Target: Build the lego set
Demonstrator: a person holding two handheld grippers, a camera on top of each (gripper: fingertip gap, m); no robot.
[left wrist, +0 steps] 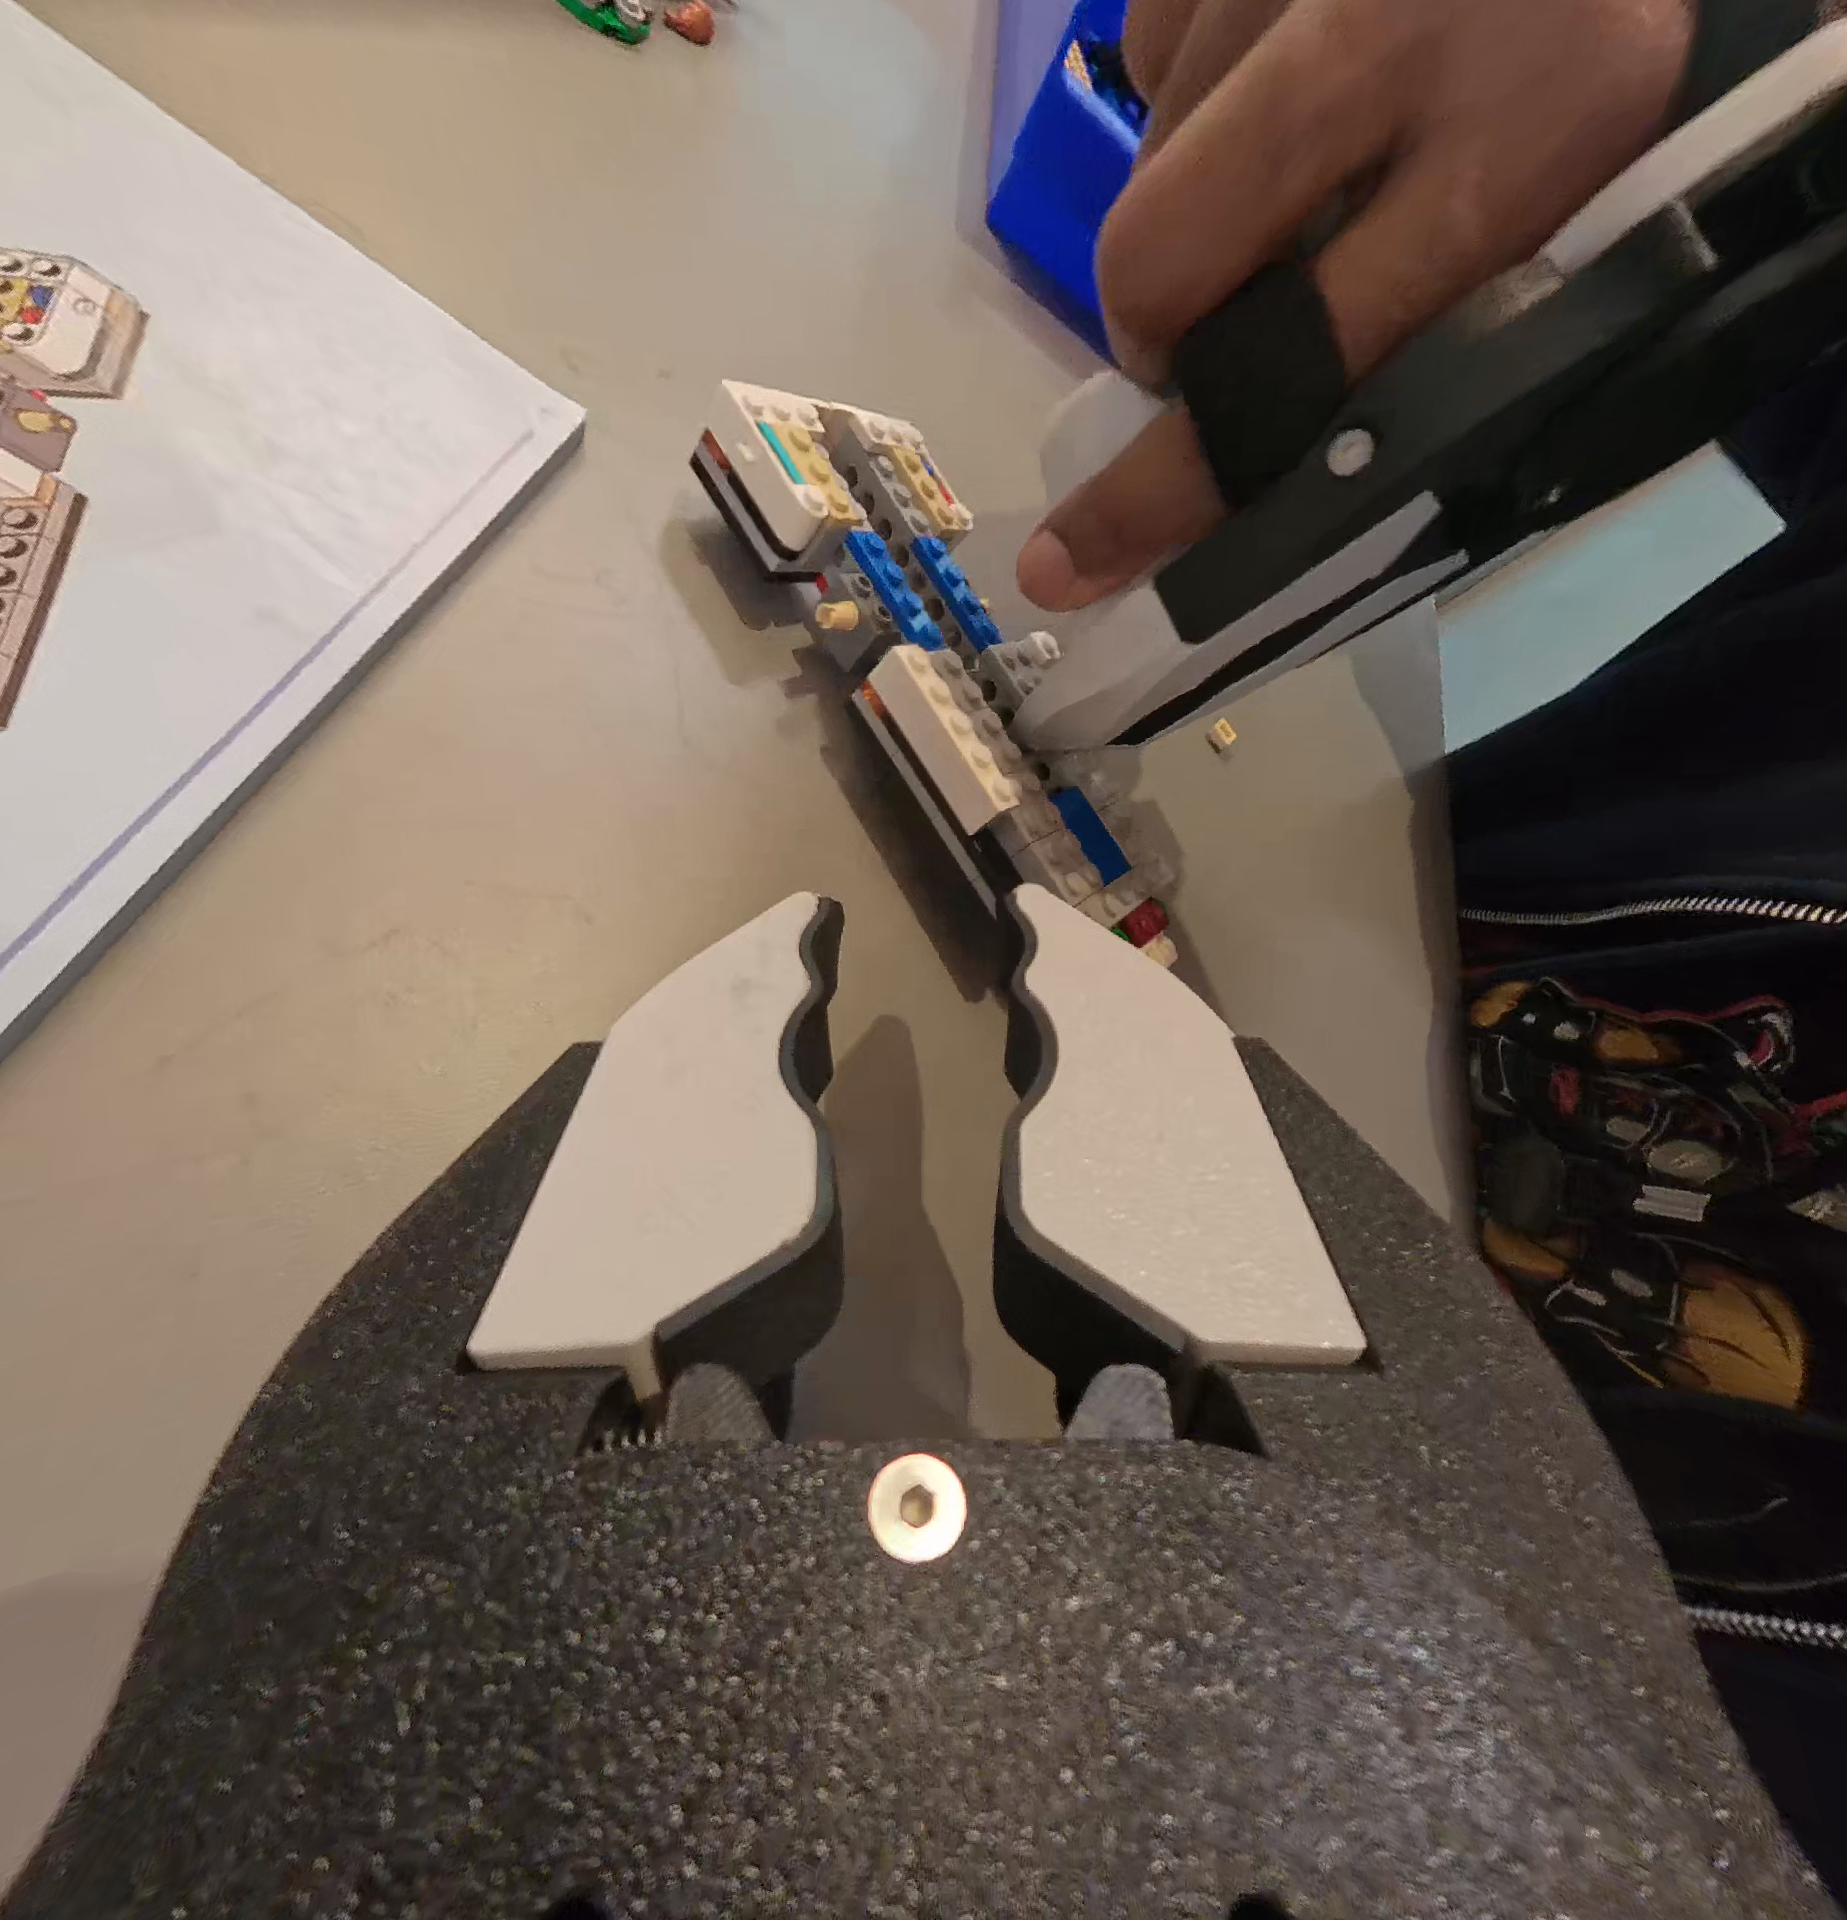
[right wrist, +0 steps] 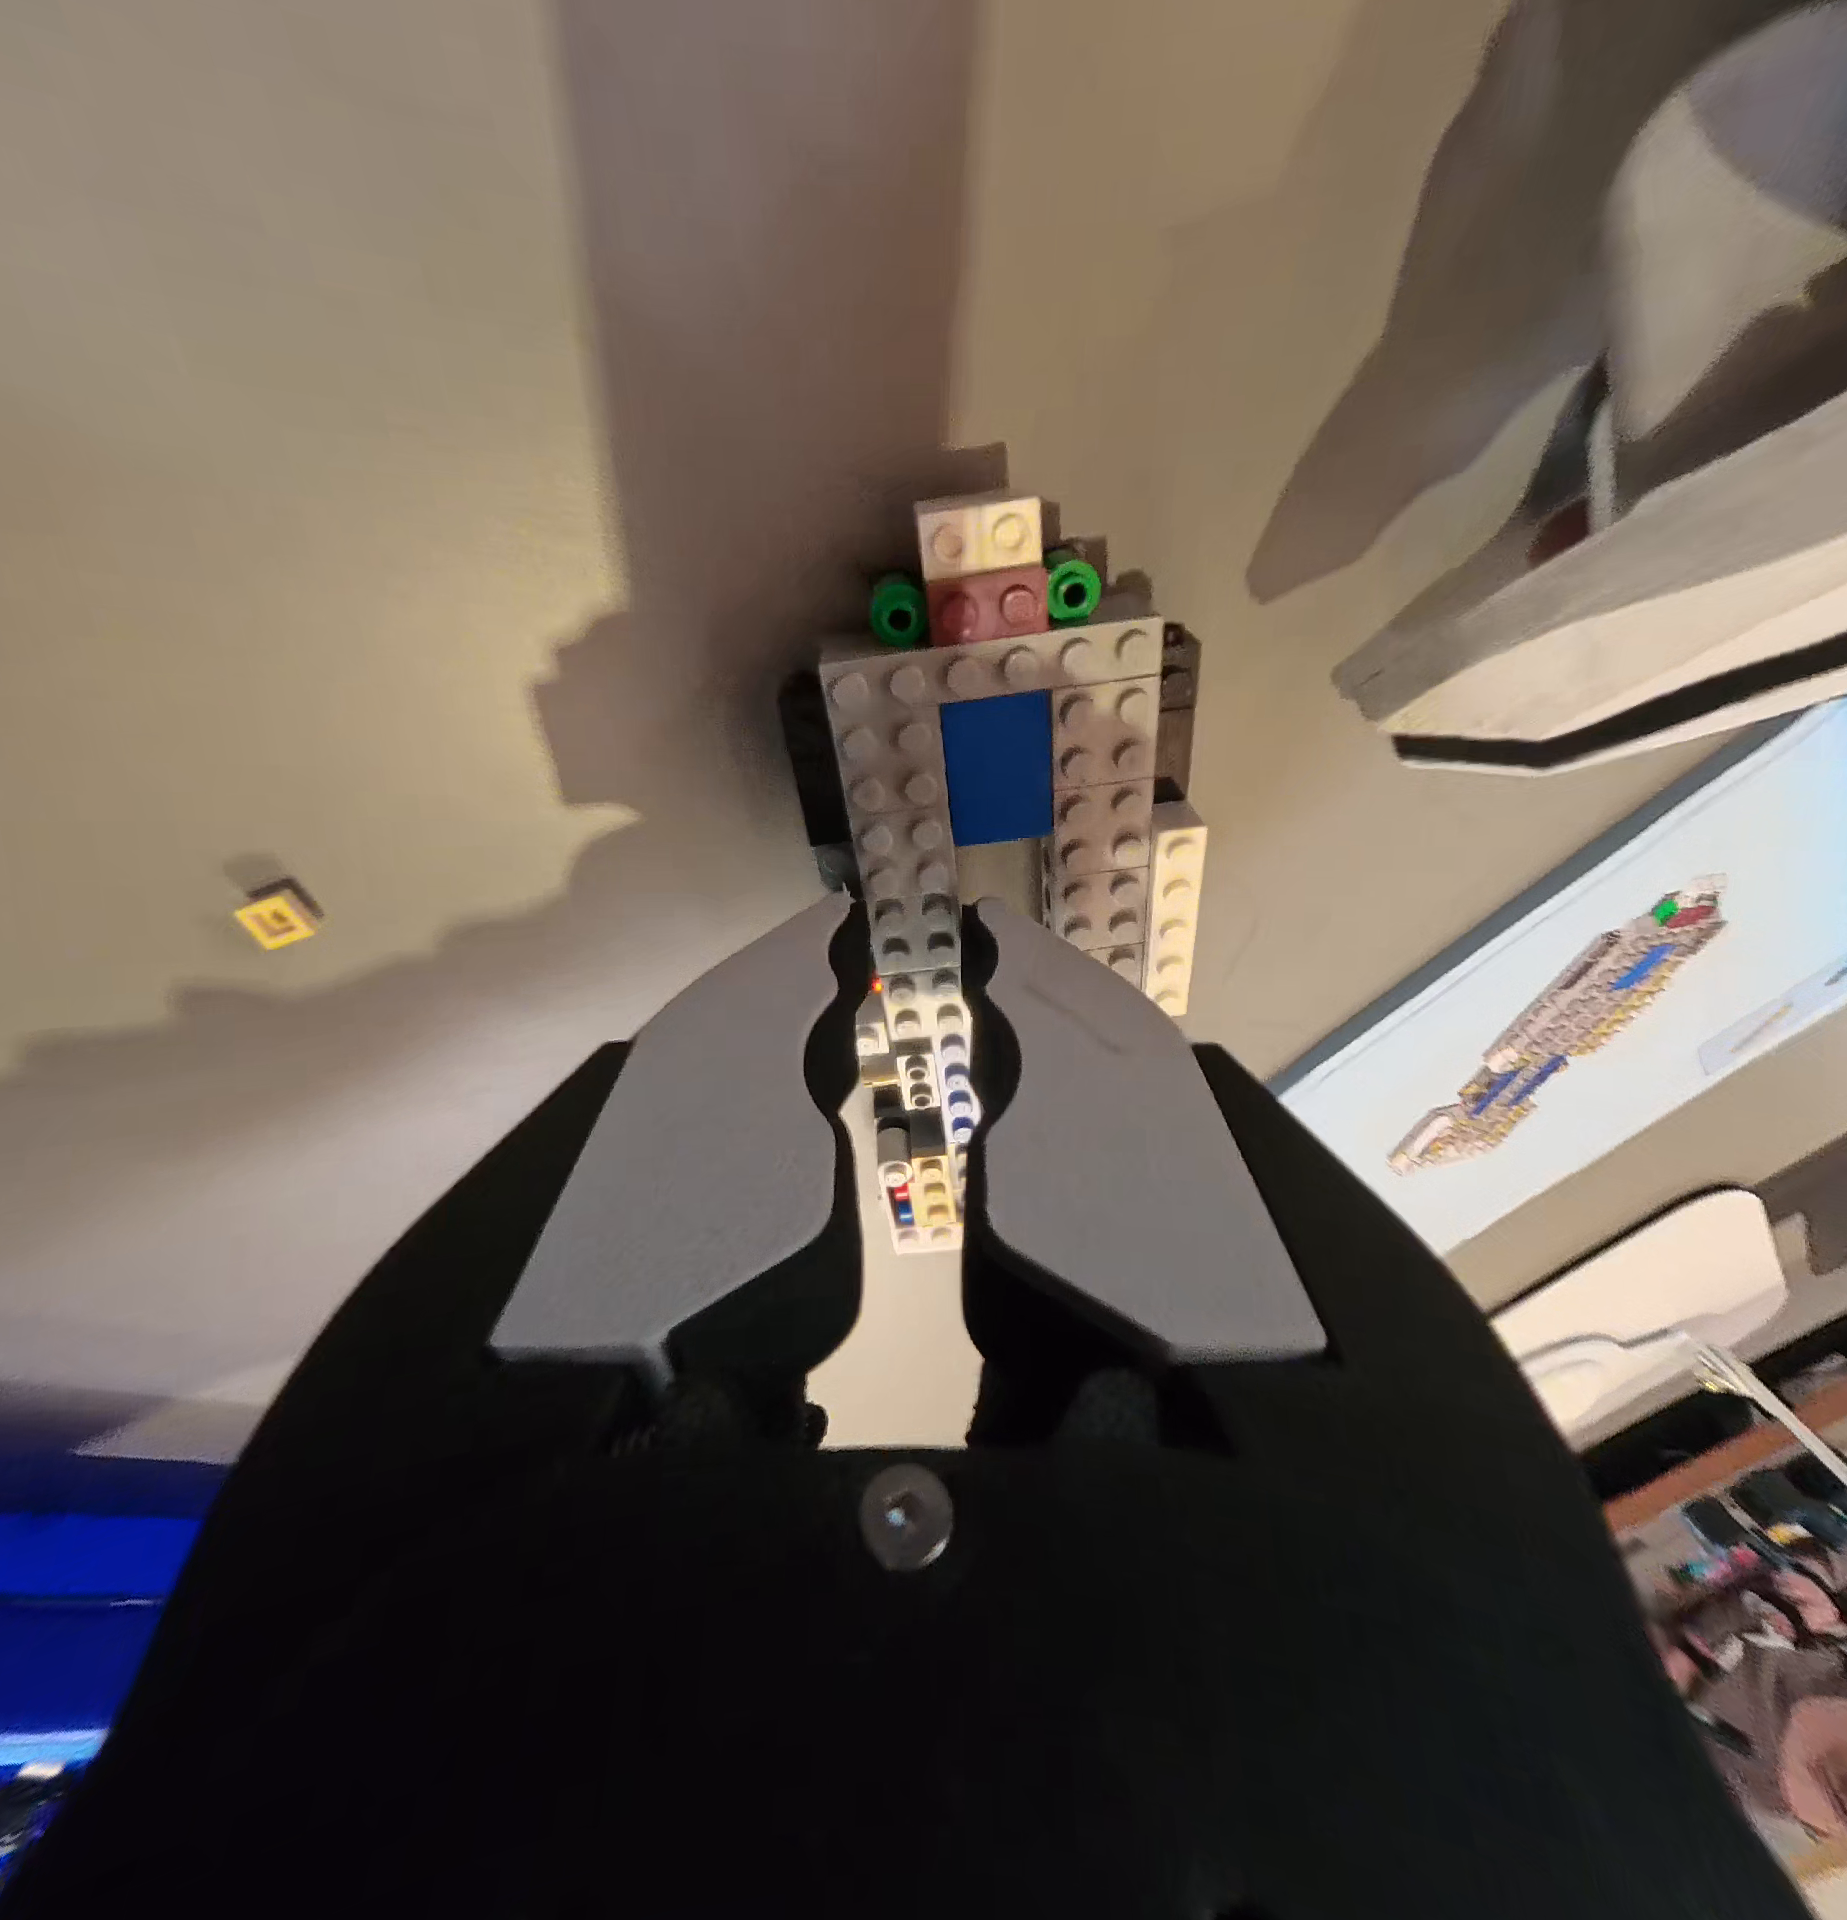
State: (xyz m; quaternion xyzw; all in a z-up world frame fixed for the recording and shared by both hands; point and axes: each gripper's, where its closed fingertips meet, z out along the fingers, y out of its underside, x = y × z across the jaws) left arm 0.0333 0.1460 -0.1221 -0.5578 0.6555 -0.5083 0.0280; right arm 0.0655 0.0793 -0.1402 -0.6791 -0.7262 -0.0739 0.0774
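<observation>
A long brick model (left wrist: 940, 717) of grey, white and blue pieces lies on the tan table (left wrist: 483, 831). My right gripper (right wrist: 916, 909) straddles a grey two-stud strip in the model's middle (right wrist: 903, 821), and its pads press on both sides of the strip. In the left wrist view the right gripper (left wrist: 1075, 727) comes down from the upper right, held by a hand (left wrist: 1314, 208). My left gripper (left wrist: 924, 904) is open and empty, with only table between its fingers. Its right fingertip (left wrist: 1044, 925) lies beside the model's near end, by a red piece (left wrist: 1144, 920).
An open instruction booklet (left wrist: 223, 468) lies at the left; it also shows in the right wrist view (right wrist: 1584, 987). A blue bin (left wrist: 1064, 177) stands at the back. A small yellow piece (left wrist: 1223, 736) lies loose right of the model. The person's dark clothing (left wrist: 1677, 1039) borders the table's right edge. One gripper's finger ends stand about 8 centimeters off the other's.
</observation>
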